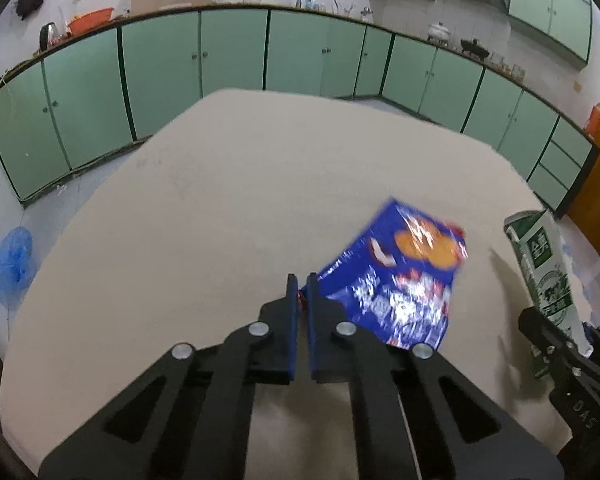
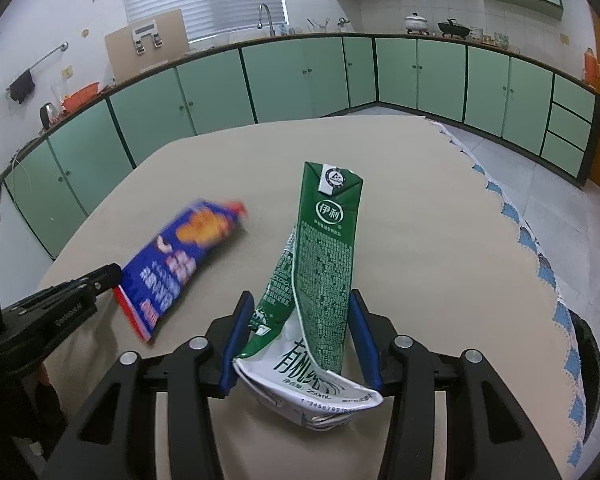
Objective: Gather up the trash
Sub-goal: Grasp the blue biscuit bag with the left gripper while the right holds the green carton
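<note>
My left gripper (image 1: 302, 280) is shut on the corner of a blue snack bag (image 1: 396, 280) and holds it above the beige table (image 1: 204, 216). The bag hangs to the right of the fingers and is blurred. In the right wrist view the same bag (image 2: 180, 256) shows at the left, with the left gripper (image 2: 114, 274) at its lower end. My right gripper (image 2: 300, 304) is shut on a crushed green and white milk carton (image 2: 324, 256), which stands up between the blue pads. The carton (image 1: 544, 264) and right gripper also show at the right of the left wrist view.
Green kitchen cabinets (image 1: 228, 52) run along the far walls. A blue plastic bag (image 1: 12, 264) lies on the floor left of the table. A black bin rim (image 2: 590, 368) shows past the table's right edge, beside a lace-edged cloth (image 2: 540, 264).
</note>
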Action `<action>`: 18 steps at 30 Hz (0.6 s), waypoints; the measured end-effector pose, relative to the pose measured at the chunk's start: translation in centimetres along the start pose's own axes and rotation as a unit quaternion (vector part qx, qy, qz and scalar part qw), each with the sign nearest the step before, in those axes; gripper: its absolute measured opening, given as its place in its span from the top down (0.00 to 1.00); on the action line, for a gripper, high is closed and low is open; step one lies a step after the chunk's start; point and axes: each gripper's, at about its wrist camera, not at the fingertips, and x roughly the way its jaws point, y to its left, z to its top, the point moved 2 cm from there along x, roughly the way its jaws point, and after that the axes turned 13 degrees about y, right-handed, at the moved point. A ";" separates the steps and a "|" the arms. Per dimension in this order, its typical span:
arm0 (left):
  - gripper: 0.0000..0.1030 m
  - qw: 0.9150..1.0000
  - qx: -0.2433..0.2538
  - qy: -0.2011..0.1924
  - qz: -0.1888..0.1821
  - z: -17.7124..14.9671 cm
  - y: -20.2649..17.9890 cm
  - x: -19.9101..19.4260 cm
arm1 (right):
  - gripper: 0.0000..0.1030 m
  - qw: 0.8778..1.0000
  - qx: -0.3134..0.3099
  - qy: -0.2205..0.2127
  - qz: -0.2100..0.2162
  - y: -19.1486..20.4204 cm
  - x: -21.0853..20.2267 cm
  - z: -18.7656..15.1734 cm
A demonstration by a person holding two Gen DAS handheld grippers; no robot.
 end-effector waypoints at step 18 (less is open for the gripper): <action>1.00 0.994 0.015 -0.098 -0.049 -0.3 -3.3 -7.5 | 0.54 0.998 -0.009 -0.051 -0.018 -2.9 -5.4 0.4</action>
